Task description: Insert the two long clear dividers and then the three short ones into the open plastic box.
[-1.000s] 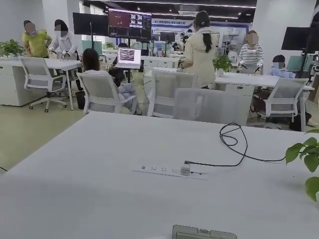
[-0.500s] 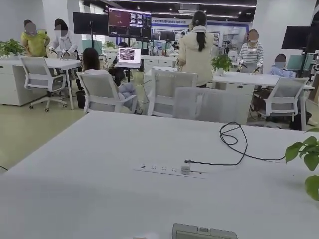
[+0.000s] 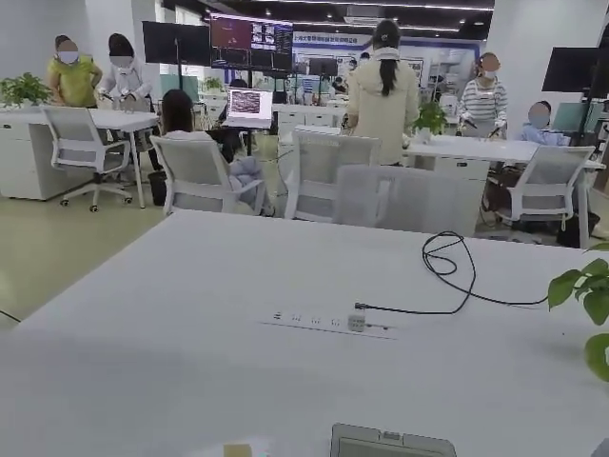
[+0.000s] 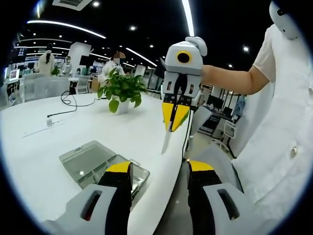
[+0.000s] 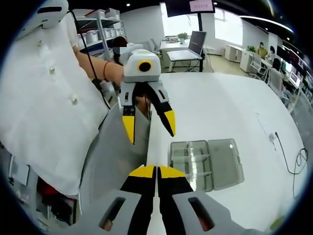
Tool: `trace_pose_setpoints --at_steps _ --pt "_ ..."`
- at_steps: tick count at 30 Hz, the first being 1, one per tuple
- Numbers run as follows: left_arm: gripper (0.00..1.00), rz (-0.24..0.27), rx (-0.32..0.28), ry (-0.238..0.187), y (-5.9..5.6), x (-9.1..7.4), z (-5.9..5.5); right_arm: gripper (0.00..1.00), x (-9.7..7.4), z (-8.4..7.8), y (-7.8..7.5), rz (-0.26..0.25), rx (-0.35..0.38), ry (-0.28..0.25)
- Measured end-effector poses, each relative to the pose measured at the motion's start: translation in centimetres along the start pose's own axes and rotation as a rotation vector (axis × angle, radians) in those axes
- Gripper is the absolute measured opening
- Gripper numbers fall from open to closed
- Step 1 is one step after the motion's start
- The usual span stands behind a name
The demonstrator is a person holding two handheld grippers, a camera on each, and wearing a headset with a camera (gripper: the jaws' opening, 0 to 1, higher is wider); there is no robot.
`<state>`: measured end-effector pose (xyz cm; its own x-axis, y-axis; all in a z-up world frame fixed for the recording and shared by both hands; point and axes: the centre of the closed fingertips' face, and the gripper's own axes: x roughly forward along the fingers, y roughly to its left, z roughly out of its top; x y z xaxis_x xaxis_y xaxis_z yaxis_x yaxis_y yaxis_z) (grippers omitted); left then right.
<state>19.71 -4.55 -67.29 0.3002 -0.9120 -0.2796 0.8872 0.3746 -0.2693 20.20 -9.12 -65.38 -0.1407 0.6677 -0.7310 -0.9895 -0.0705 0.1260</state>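
The open plastic box (image 4: 93,164) lies flat on the white table near its front edge, both clear halves up; its rim (image 3: 390,443) shows at the bottom of the head view. In the right gripper view the box (image 5: 222,164) has thin clear ribs in its left half. My right gripper (image 4: 173,122) hangs in the air off the table's edge, shut on a clear divider (image 4: 166,142) that sticks out below its tips. Its jaws (image 5: 156,170) are pressed together. My left gripper (image 4: 159,169) is open and holds nothing; it faces the right one (image 5: 149,129).
A potted plant (image 4: 120,90) stands on the table beyond the box. A power strip (image 3: 328,324) with a black cable (image 3: 447,271) lies mid-table. Office chairs (image 3: 205,176) and several people stand behind the table. My body in a white shirt (image 5: 54,93) is close to the grippers.
The head camera has drifted slightly. A small yellowish bit has come in at the bottom edge. Nothing on the table has moved.
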Motion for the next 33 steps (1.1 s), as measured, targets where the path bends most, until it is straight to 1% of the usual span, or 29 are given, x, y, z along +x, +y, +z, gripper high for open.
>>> trace_pose_setpoints --at_steps 2,5,6,8,10,11,17,20,24,25,27,30,33 --pt "0.50 0.016 0.007 0.014 0.4 -0.2 -0.5 0.03 0.1 -0.5 -0.7 -0.021 -0.006 0.021" --pt "0.54 0.035 0.008 0.027 0.9 -0.7 -1.1 0.03 0.4 -1.0 -1.6 -0.040 -0.005 0.039" --pt "0.57 0.043 0.009 0.029 1.1 -0.8 -1.3 0.03 0.6 -1.4 -2.0 -0.047 -0.009 0.054" --pt "0.62 0.050 0.002 0.030 1.4 -1.1 -1.6 0.03 1.0 -1.9 -2.4 -0.048 -0.007 0.072" --pt "0.67 0.058 0.009 0.037 1.5 -1.3 -1.9 0.03 1.3 -2.2 -2.8 -0.049 -0.006 0.083" --pt "0.69 0.061 0.012 0.044 1.6 -1.5 -2.2 0.03 1.4 -2.8 -3.4 -0.051 -0.006 0.091" --pt "0.77 0.070 0.004 0.067 2.0 -2.1 -3.4 0.03 2.6 -4.0 -4.9 -0.069 -0.013 0.133" --pt "0.81 0.074 0.009 0.079 2.1 -2.3 -4.0 0.03 3.1 -4.5 -5.5 -0.080 -0.019 0.150" --pt "0.86 0.083 0.012 0.083 2.3 -2.4 -4.5 0.03 3.9 -5.3 -6.4 -0.094 -0.023 0.174" --pt "0.87 0.084 0.014 0.079 2.3 -2.5 -4.6 0.03 4.1 -5.4 -6.6 -0.098 -0.029 0.182" --pt "0.90 0.085 -0.009 0.075 2.3 -2.5 -4.7 0.03 4.4 -5.7 -6.9 -0.102 -0.032 0.191" --pt "0.92 0.087 -0.006 0.072 2.2 -2.7 -4.9 0.03 5.0 -6.3 -7.3 -0.108 -0.039 0.211" --pt "0.94 0.092 -0.010 0.069 2.3 -2.8 -5.0 0.03 5.5 -6.6 -7.6 -0.109 -0.030 0.215"
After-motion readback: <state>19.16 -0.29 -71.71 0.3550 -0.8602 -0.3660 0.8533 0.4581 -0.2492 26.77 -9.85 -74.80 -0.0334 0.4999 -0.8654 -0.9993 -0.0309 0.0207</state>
